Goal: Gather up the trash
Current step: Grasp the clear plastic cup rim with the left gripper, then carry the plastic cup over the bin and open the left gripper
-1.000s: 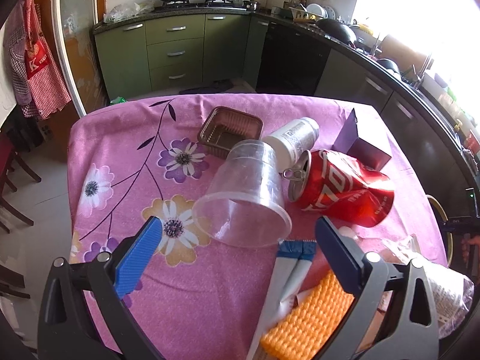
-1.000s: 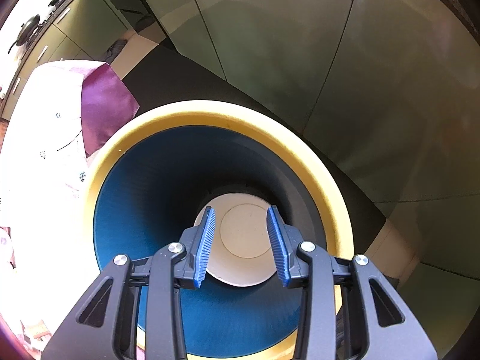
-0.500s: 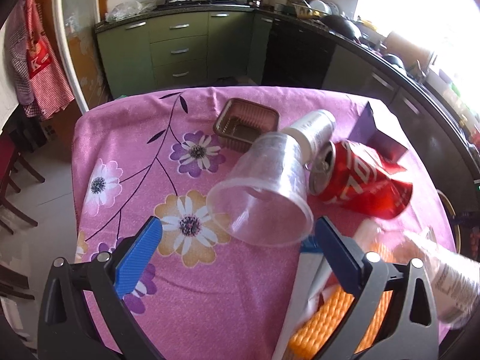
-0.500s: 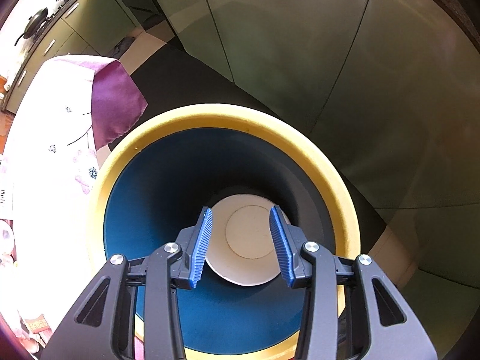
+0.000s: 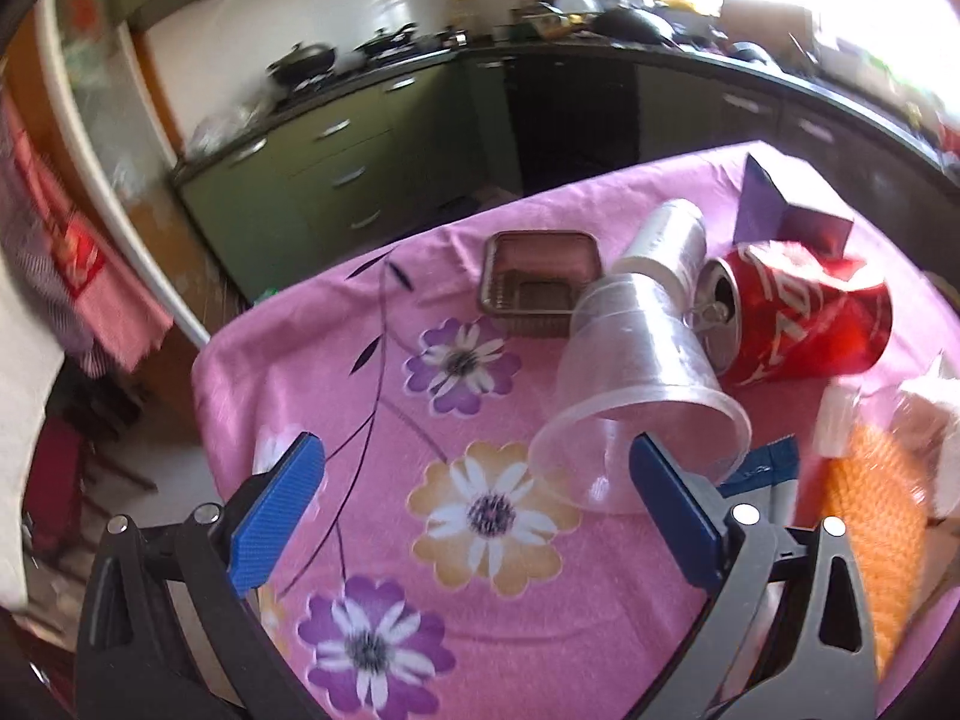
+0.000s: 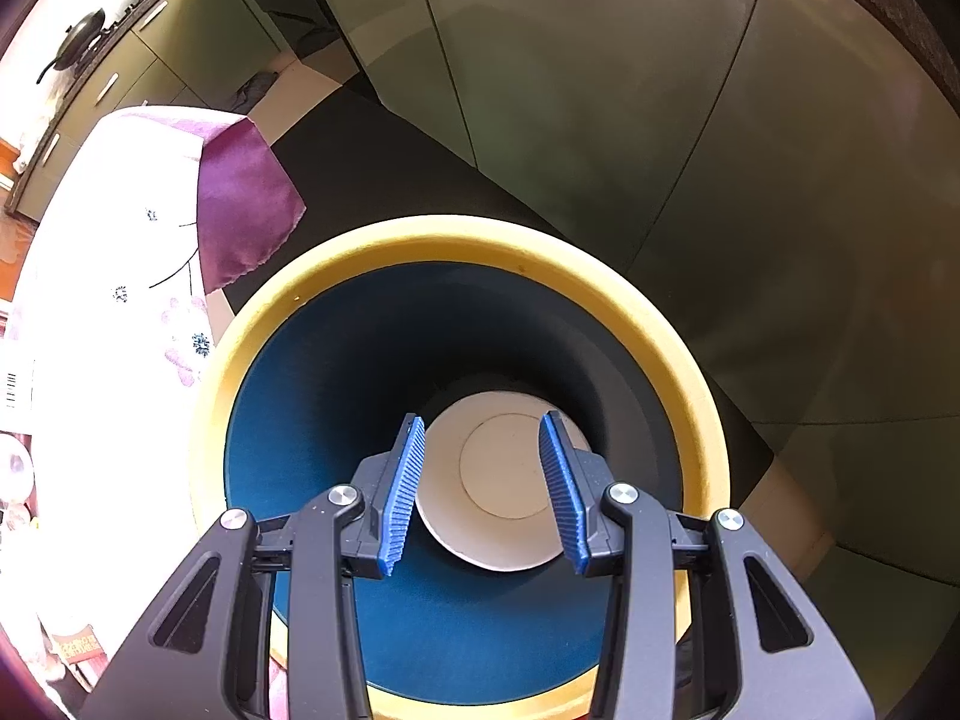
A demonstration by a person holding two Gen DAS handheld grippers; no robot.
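The left gripper (image 5: 474, 510), wide open and empty, has the clear cup (image 5: 642, 384) at two o'clock, its axis running toward twelve, mouth nearest the right finger (image 5: 675, 516).

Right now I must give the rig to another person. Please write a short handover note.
Left hand-held gripper: open, empty, over the pink flowered tablecloth, near the clear plastic cup lying on its side.
Right hand-held gripper: open, empty, above the yellow-rimmed blue bin.
Done: a white paper cup lies in the bin.
Left: clear cup, crushed red can, white bottle, brown tray, wrappers.
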